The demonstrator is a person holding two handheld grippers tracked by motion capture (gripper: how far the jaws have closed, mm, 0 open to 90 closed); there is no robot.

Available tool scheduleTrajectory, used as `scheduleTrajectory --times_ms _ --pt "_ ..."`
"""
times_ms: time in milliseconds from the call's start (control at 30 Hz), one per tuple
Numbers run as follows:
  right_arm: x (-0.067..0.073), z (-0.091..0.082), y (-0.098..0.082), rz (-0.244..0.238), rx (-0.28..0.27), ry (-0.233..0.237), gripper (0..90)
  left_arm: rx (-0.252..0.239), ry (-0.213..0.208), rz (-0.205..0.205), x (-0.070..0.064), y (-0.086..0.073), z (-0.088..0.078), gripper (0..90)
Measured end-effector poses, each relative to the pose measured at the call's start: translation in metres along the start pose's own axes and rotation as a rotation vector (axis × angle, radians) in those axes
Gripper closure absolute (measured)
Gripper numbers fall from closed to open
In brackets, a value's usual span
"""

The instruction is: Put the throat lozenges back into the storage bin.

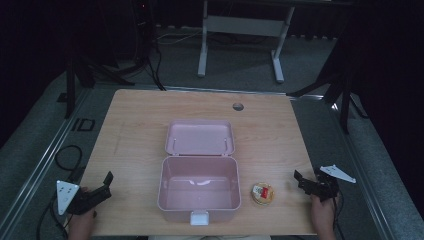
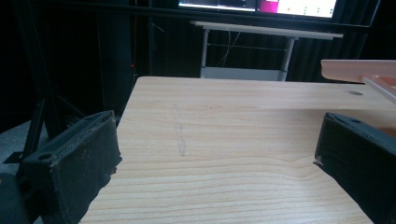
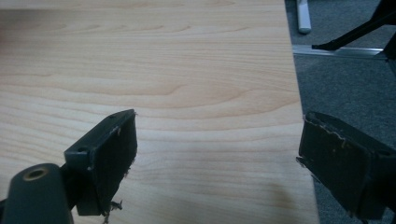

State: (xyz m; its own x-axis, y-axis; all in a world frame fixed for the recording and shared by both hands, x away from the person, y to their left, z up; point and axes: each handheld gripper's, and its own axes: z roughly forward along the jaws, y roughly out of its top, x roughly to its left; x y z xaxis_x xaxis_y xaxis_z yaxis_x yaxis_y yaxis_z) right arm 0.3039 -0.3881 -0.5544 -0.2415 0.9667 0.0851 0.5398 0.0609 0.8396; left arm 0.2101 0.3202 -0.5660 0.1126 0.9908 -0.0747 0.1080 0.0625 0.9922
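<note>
A pink plastic box point(image 1: 199, 189) stands open at the middle front of the wooden table point(image 1: 135, 130), its lid point(image 1: 200, 137) laid back behind it and a white latch point(image 1: 199, 218) at its front. The box looks hollow inside. A small round container with a red and yellow label point(image 1: 263, 193) lies just right of the box. My left gripper point(image 1: 107, 181) rests at the table's front left corner, open, nothing between its fingers point(image 2: 74, 163). My right gripper point(image 1: 299, 177) sits near the right edge, open, holding nothing, fingers point(image 3: 109, 154) wide over bare wood. The pink lid's edge point(image 2: 357, 70) appears in the left gripper view.
A round cable hole point(image 1: 238, 106) is at the table's far edge. A white desk frame point(image 1: 240, 30) stands on the grey floor behind. Black stand legs point(image 1: 330, 85) and cables point(image 1: 65, 155) lie around the table. The table's right edge point(image 3: 299, 116) runs beside my right gripper.
</note>
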Motion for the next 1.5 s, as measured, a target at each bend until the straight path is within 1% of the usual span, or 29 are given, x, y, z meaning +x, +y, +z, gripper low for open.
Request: scheduleTrajectory --times_ms 67,133,167,200,233,267,300,333,400,433,500,533,567,600,667,700,733,767,800,867,933,967,1000,1100,1200,1267,1367,1467,1500 --pt "0.001 0.001 0.0 -0.016 0.015 0.025 11.2 -0.001 -0.002 -0.002 0.0 0.0 0.0 0.3" --pt "0.001 0.004 0.001 -0.033 0.051 0.047 11.2 -0.002 -0.004 -0.003 0.0 0.0 0.0 0.3" --pt "0.001 0.004 0.001 -0.033 0.051 0.047 11.2 -0.002 -0.004 -0.003 0.0 0.0 0.0 0.3" --pt "0.002 0.004 0.001 -0.047 0.063 0.057 11.2 -0.001 -0.006 -0.002 0.0 0.0 0.0 0.3" --pt "0.004 0.006 0.002 -0.084 0.088 0.092 11.3 -0.001 -0.007 -0.001 0.0 0.0 0.0 0.3" --pt "0.005 0.006 0.002 -0.096 0.105 0.117 11.2 0.0 -0.008 -0.001 0.0 0.0 0.0 0.3" --pt "0.005 0.006 0.002 -0.096 0.105 0.117 11.2 0.0 -0.008 -0.001 0.0 0.0 0.0 0.3" --pt "0.005 0.006 0.002 -0.107 0.12 0.134 11.2 0.001 -0.01 -0.001 0.0 0.0 0.0 0.3" --pt "0.004 0.005 0.001 -0.129 0.144 0.203 11.2 0.001 -0.012 -0.001 0.001 0.0 0.0 0.3" --pt "0.004 0.004 0.001 -0.142 0.156 0.22 11.2 0.001 -0.012 -0.001 0.0 0.0 0.0 0.3" --pt "0.003 0.003 -0.001 -0.186 0.182 0.256 11.3 0.002 -0.016 -0.001 0.001 0.0 0.0 0.3" --pt "0.001 0.002 -0.002 -0.205 0.209 0.297 11.3 0.003 -0.016 -0.001 0.0 0.0 0.0 0.3" --pt "0.0 0.001 -0.003 -0.217 0.214 0.311 13.1 0.002 -0.016 -0.001 0.0 0.0 0.0 0.3" --pt "0.0 -0.001 -0.004 -0.236 0.221 0.33 13.3 0.004 -0.016 -0.001 0.001 0.0 0.0 0.3" --pt "-0.001 -0.004 -0.003 -0.265 0.239 0.347 13.3 0.004 -0.016 -0.001 0.0 0.0 0.0 0.3" --pt "-0.001 -0.005 -0.003 -0.275 0.247 0.363 13.3 0.005 -0.016 -0.001 0.0 0.0 0.0 0.3" --pt "-0.001 -0.007 -0.003 -0.297 0.255 0.374 13.3 0.005 -0.016 0.0 0.0 0.0 0.0 0.3" --pt "-0.001 -0.008 -0.002 -0.313 0.262 0.373 13.3 0.005 -0.015 0.0 0.0 0.0 0.0 0.3" --pt "0.0 -0.009 -0.001 -0.341 0.283 0.385 13.3 0.006 -0.015 0.0 0.0 0.0 0.0 0.3" --pt "0.002 -0.011 0.0 -0.392 0.312 0.39 13.3 0.006 -0.016 -0.001 0.0 0.0 0.0 0.3" --pt "0.006 -0.013 0.003 -0.452 0.355 0.4 13.3 0.006 -0.017 -0.001 0.001 0.0 0.0 0.3" --pt "0.007 -0.014 0.005 -0.468 0.372 0.41 13.3 0.005 -0.018 -0.003 0.001 0.0 0.0 0.3" --pt "0.01 -0.015 0.008 -0.506 0.4 0.413 13.4 0.004 -0.019 -0.003 0.001 0.0 0.0 0.3" --pt "0.015 -0.017 0.015 -0.566 0.466 0.43 13.3 0.006 -0.019 -0.003 0.001 0.0 0.0 0.3" --pt "0.021 -0.017 0.022 -0.627 0.547 0.442 13.0 0.005 -0.02 -0.003 0.001 0.0 0.0 0.3" --pt "0.024 -0.017 0.026 -0.67 0.611 0.428 12.7 0.004 -0.021 -0.005 0.001 0.0 0.0 0.3" --pt "0.029 -0.016 0.032 -0.718 0.683 0.417 12.7 0.006 -0.022 -0.005 0.001 0.0 0.0 0.3" --pt "0.036 -0.014 0.036 -0.774 0.772 0.411 13.1 0.006 -0.022 -0.005 0.001 0.0 0.0 0.3" --pt "0.038 -0.013 0.037 -0.786 0.808 0.417 13.1 0.007 -0.022 -0.005 0.001 0.0 0.0 0.3"
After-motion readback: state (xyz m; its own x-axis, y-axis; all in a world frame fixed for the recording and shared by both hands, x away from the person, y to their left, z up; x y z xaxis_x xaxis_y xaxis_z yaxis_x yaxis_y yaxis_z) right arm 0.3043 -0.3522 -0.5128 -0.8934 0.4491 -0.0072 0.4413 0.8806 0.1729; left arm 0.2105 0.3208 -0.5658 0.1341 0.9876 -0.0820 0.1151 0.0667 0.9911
